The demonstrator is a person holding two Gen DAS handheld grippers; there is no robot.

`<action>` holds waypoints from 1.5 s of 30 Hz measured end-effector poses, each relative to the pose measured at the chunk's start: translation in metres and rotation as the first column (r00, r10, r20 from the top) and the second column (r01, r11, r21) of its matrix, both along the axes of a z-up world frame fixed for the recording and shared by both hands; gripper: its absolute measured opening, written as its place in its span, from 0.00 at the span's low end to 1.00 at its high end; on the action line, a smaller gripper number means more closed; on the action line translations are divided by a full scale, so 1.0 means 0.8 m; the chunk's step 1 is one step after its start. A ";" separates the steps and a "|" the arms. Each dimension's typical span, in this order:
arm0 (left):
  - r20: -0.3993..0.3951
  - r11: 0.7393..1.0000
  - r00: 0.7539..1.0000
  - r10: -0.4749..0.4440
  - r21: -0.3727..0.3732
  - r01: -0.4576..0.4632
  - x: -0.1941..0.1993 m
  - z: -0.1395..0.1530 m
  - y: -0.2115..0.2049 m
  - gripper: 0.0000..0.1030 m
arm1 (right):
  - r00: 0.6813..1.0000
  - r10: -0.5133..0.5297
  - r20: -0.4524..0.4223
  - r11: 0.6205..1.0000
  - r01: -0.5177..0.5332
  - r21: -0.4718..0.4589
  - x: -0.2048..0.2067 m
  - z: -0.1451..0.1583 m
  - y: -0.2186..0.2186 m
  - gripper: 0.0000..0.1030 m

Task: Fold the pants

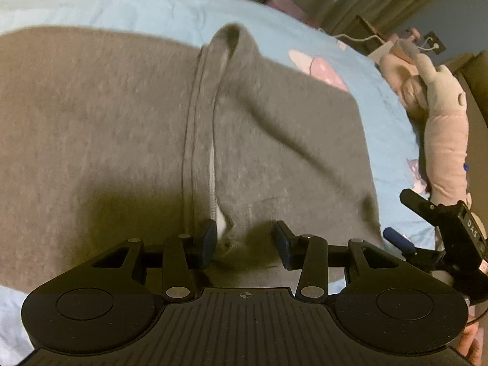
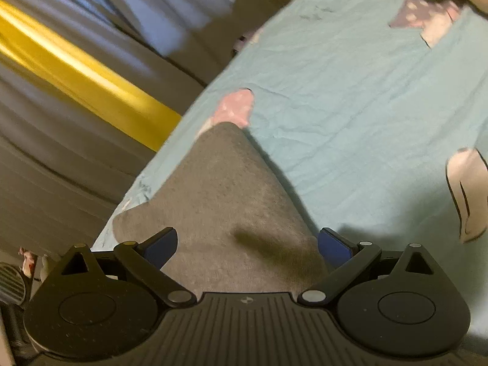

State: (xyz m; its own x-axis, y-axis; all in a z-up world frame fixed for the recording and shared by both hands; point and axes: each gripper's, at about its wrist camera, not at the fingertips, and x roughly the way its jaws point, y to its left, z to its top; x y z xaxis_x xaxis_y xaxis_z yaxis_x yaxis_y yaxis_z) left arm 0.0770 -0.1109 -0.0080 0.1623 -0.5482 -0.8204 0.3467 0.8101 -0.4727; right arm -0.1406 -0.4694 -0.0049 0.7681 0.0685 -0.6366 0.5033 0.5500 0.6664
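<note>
Grey pants (image 1: 106, 122) lie spread on a light blue bed sheet (image 1: 170, 9). A folded-over waistband or seam (image 1: 201, 128) runs down the middle in the left wrist view. My left gripper (image 1: 245, 242) is open just above the near edge of the pants, its fingers on either side of a small bunch of fabric by the seam. My right gripper (image 2: 247, 248) is open wide over another part of the grey pants (image 2: 225, 201), near the bed's edge. The right gripper also shows at the right edge of the left wrist view (image 1: 442, 228).
A pink plush toy (image 1: 439, 113) lies on the bed to the right. Pink and white prints (image 2: 236, 106) dot the sheet (image 2: 350, 100). The bed's left edge (image 2: 152, 167) drops off beside curtains and a yellow strip (image 2: 76, 73). A cable and small things (image 1: 381, 42) sit beyond the bed.
</note>
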 end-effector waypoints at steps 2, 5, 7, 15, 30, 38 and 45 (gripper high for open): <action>-0.032 0.999 0.999 0.015 -0.033 -0.016 0.004 -0.008 0.001 0.41 | 1.000 0.000 0.002 1.000 0.000 0.030 0.000 -0.006 -0.004 0.96; -0.065 0.996 0.998 0.021 -0.081 -0.027 0.004 -0.017 -0.002 0.09 | 1.000 0.003 -0.006 0.998 -0.003 0.059 0.003 -0.014 -0.007 0.96; -0.072 0.994 0.997 0.022 -0.104 -0.030 -0.001 -0.020 -0.005 0.08 | 1.000 0.001 -0.012 0.997 0.000 0.077 0.005 -0.018 -0.008 0.96; 0.007 0.970 0.997 0.078 -0.233 -0.074 -0.033 0.022 0.045 0.08 | 0.999 -0.052 -0.008 0.986 0.052 0.158 -0.004 -0.028 -0.016 0.96; 0.076 0.966 0.966 0.247 -0.102 -0.239 -0.011 0.019 0.057 0.78 | 0.998 -0.019 -0.063 0.991 0.027 0.134 0.008 -0.032 -0.012 0.96; -0.043 0.967 0.971 0.234 -0.094 -0.237 0.034 -0.019 0.025 0.73 | 0.999 -0.022 -0.035 0.991 0.026 0.133 0.012 -0.035 -0.011 0.96; -0.208 0.944 0.949 0.237 -0.180 -0.275 0.057 -0.054 0.015 0.63 | 1.000 -0.029 0.009 0.987 0.027 0.157 0.016 -0.040 -0.013 0.96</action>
